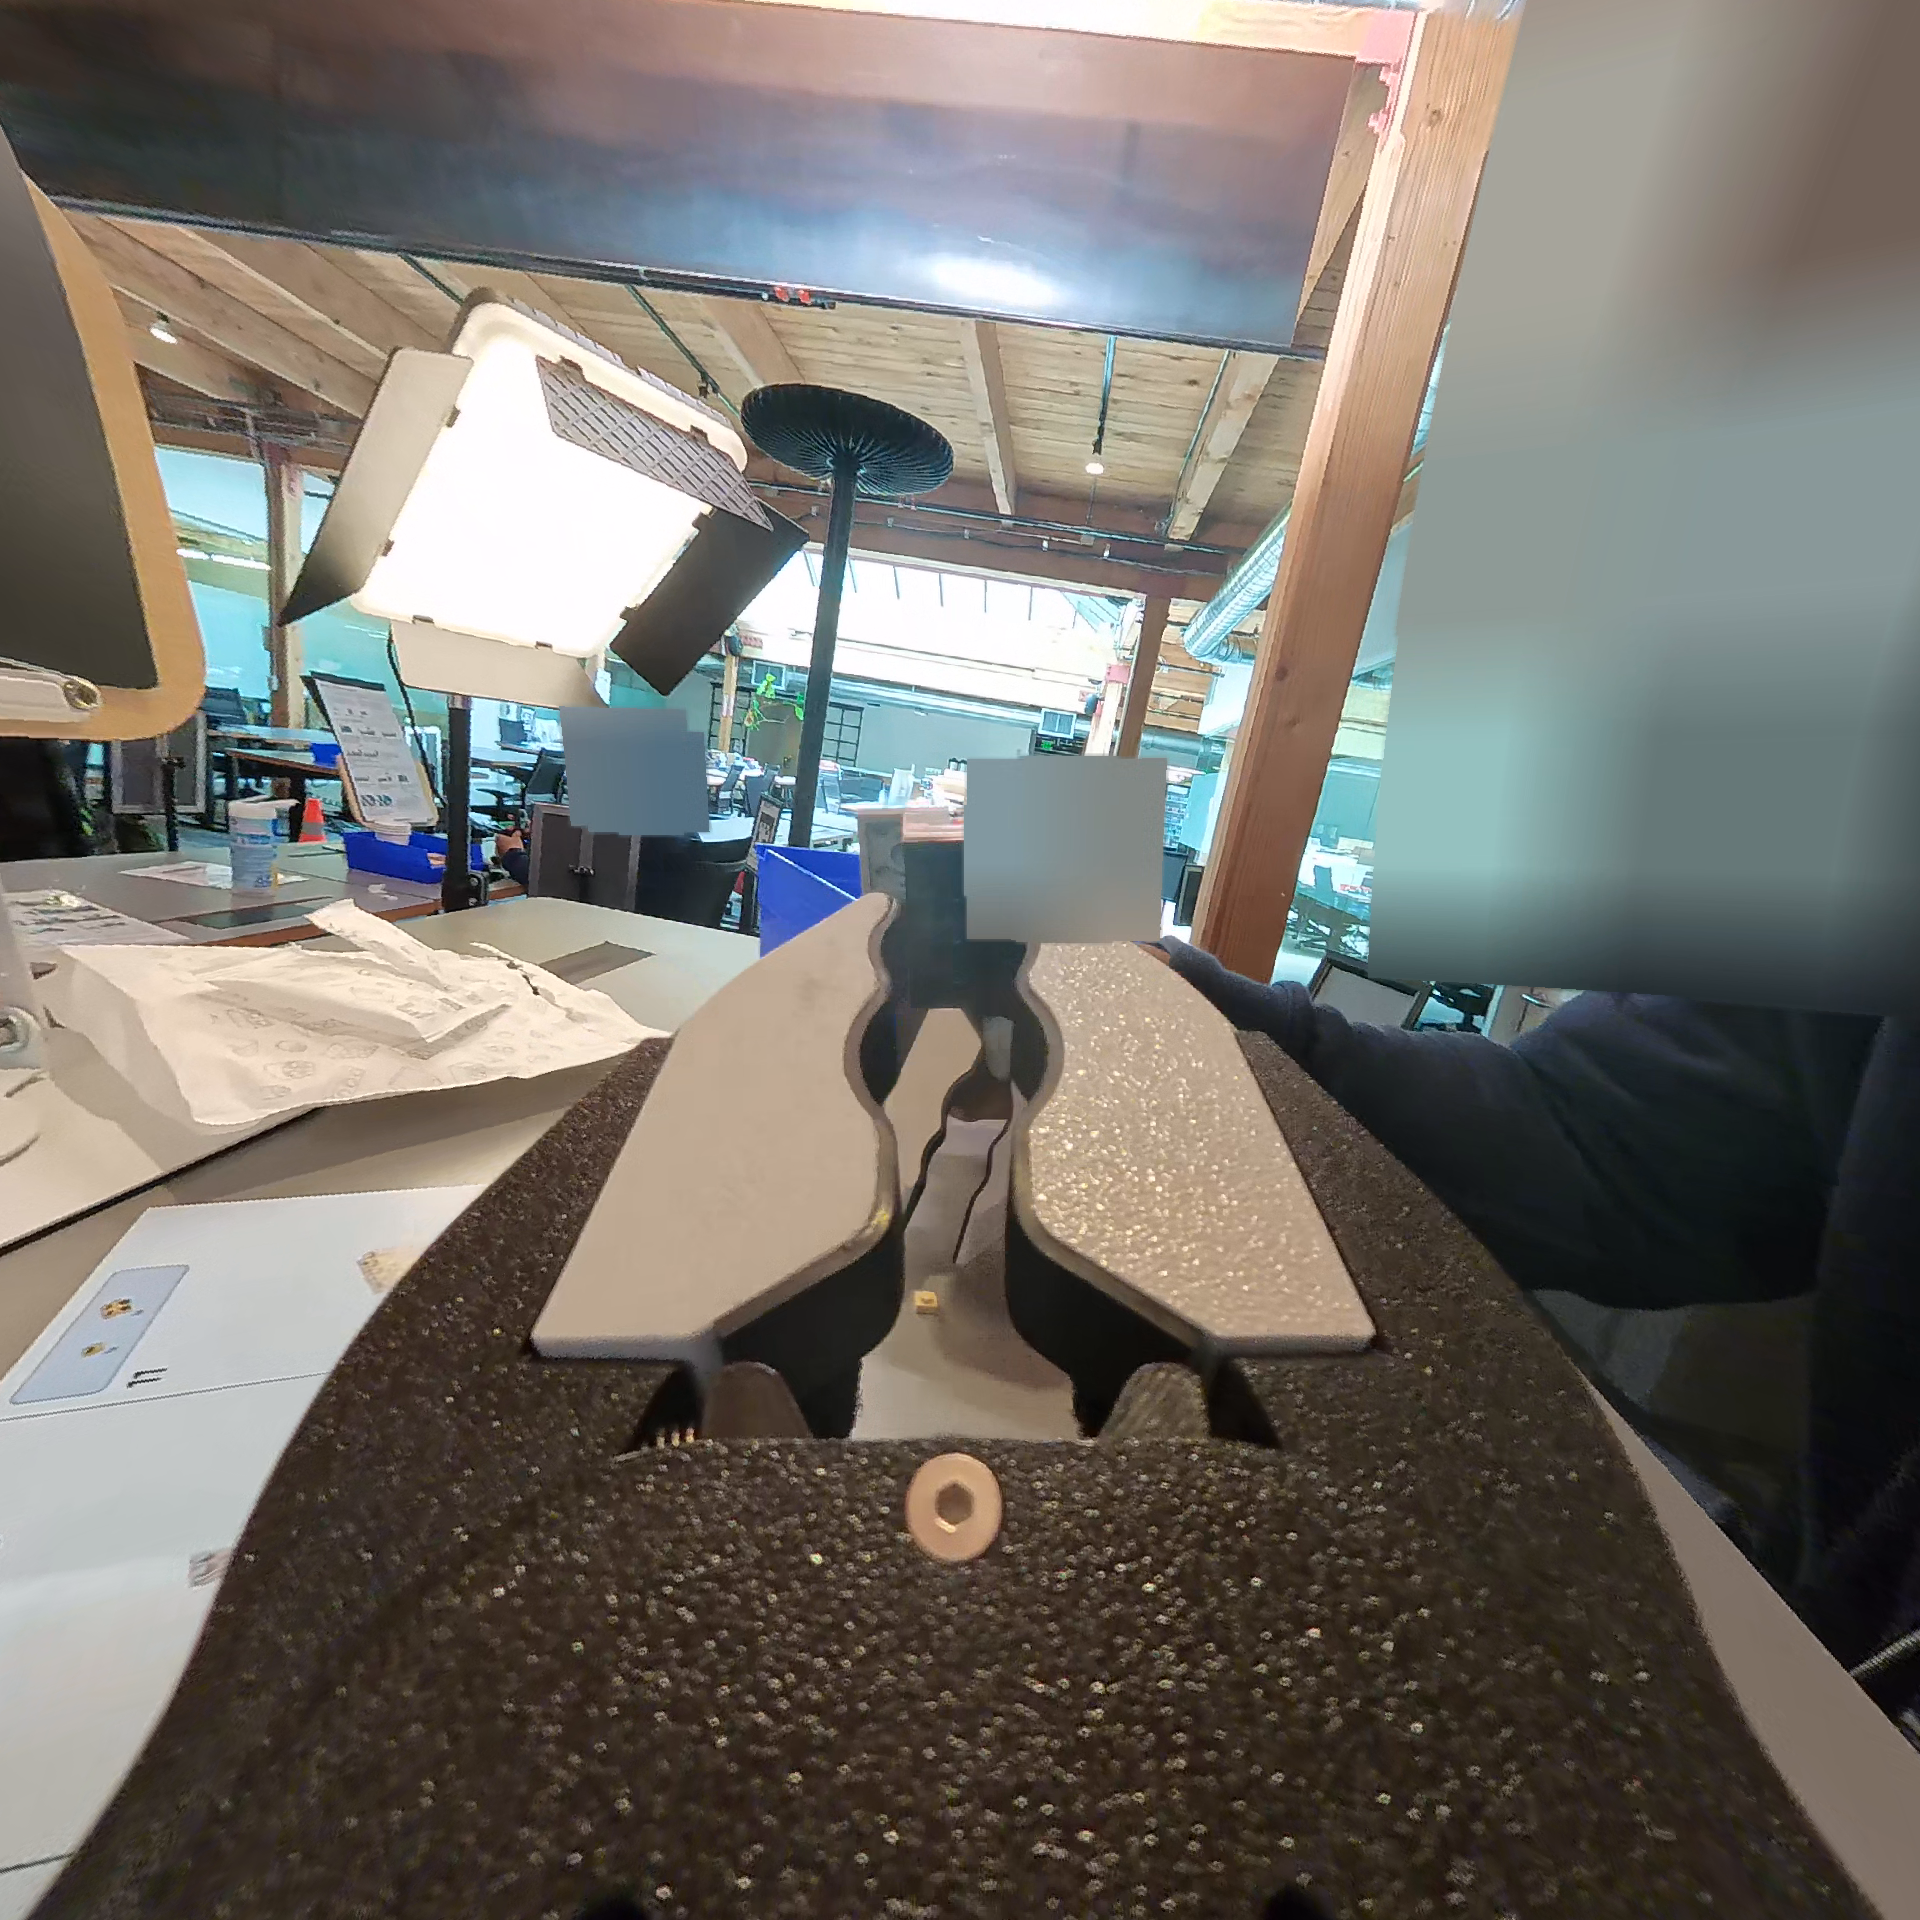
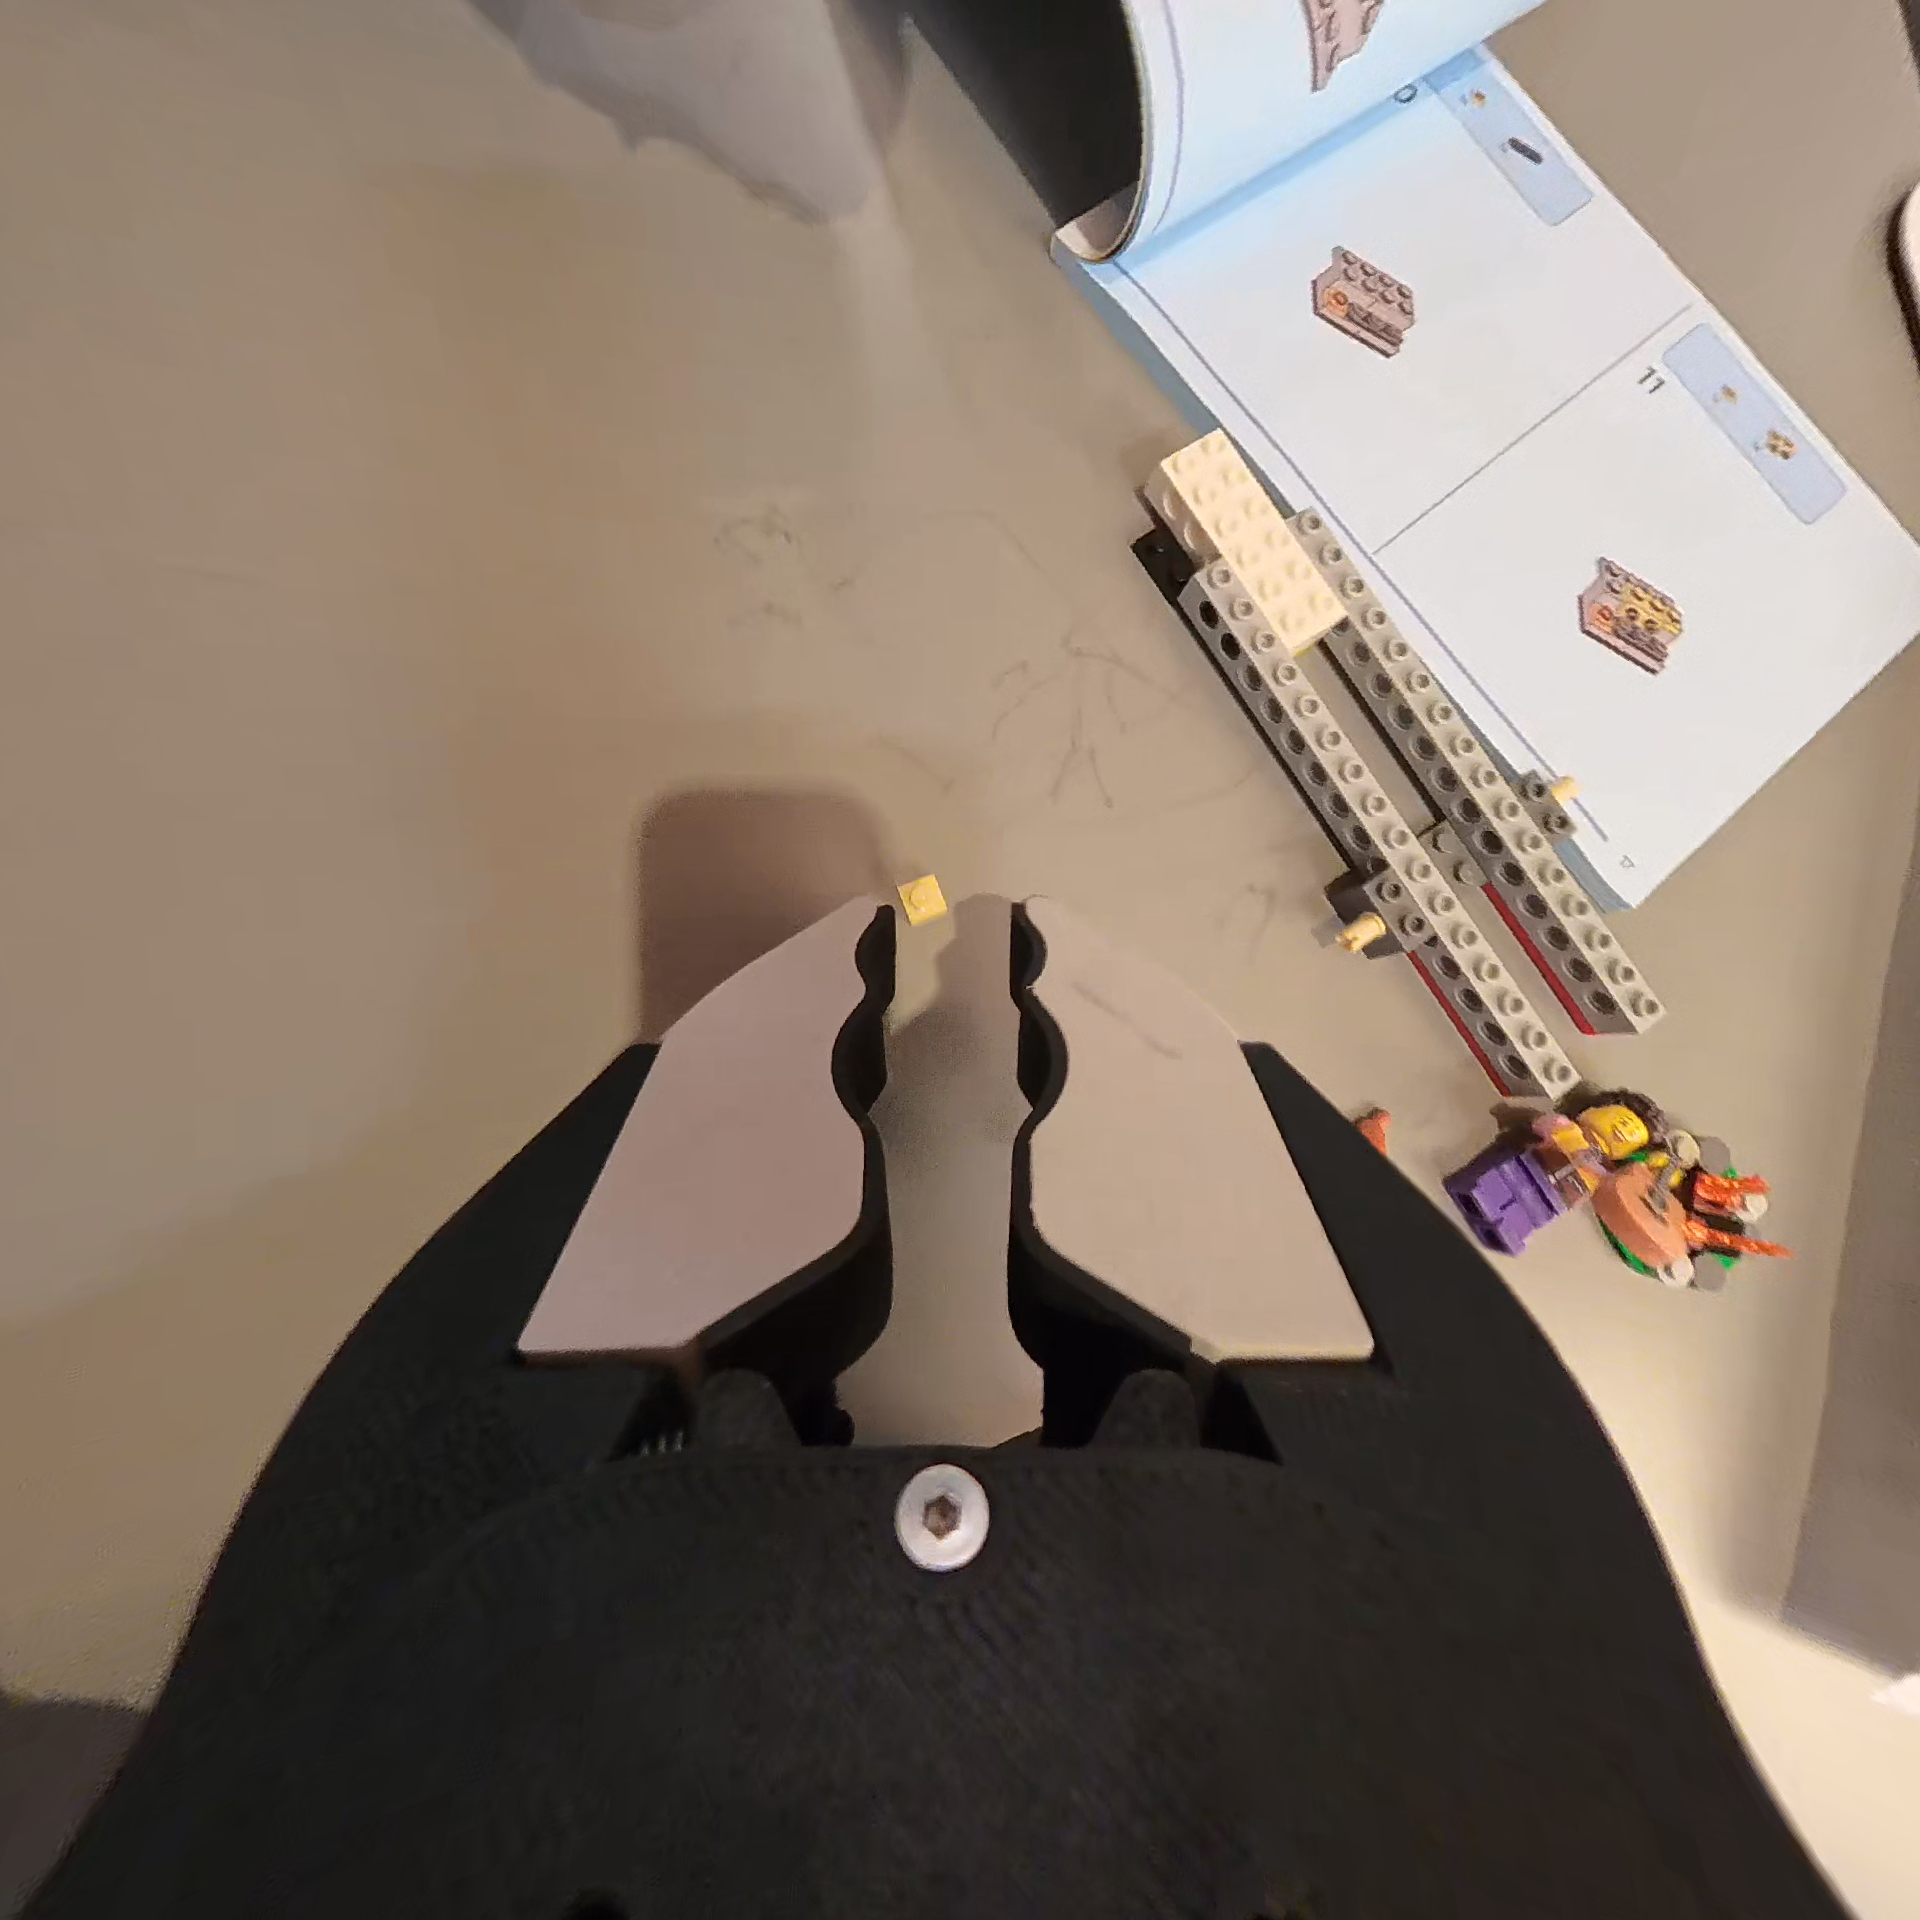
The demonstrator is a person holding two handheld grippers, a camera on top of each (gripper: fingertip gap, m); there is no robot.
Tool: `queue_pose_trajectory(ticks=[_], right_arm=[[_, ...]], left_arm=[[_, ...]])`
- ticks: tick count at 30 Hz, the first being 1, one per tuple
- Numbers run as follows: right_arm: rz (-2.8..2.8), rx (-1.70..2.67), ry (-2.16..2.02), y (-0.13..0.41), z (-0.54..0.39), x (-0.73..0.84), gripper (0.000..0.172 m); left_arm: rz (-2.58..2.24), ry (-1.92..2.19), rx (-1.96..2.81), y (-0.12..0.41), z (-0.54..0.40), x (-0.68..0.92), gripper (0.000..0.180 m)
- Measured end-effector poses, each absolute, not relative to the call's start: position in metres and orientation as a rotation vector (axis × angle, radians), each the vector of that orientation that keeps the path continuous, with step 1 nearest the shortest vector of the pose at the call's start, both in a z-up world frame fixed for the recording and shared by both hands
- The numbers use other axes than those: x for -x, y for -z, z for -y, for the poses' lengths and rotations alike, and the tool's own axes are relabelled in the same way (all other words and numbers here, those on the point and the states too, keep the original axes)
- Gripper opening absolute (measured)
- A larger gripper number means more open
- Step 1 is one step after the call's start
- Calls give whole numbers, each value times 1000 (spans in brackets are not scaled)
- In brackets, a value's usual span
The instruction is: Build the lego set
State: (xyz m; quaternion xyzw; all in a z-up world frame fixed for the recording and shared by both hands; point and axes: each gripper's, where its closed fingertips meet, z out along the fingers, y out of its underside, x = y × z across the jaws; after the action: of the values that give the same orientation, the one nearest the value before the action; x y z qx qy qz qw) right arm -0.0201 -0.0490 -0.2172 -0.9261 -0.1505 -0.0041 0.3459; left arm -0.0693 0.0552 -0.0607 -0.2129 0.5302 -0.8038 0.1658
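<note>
Yellow one-stud plate (image 2: pixel 923 899) flat on bench (image 2: pixel 416 623), just beyond right tongs (image 2: pixel 951 914), left of centre; tongs released, empty.

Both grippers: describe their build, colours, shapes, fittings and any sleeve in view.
The left gripper and right gripper look alike: a black, grainy body, one silver hex screw at centre, and two flat grey fingers with wavy, black-lined inner edges. In the left wrist view a dark navy sleeve shows at the right.
</note>
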Motion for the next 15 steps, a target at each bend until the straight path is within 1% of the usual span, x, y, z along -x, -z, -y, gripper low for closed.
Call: queue_pose_trajectory(ticks=[4, 10, 15], right_arm=[[419, 2427, 15, 230, 45, 21, 20], [435, 2416, 25, 232, 41, 22, 7], [432, 2406, 58, 228, 36, 21, 6]], left_arm=[[-1564, 2309, 583, 65, -46, 72, 16], [-1594, 2358, 555, 67, -39, 77, 16], [-1581, 2430, 539, 65, -38, 80, 16]])
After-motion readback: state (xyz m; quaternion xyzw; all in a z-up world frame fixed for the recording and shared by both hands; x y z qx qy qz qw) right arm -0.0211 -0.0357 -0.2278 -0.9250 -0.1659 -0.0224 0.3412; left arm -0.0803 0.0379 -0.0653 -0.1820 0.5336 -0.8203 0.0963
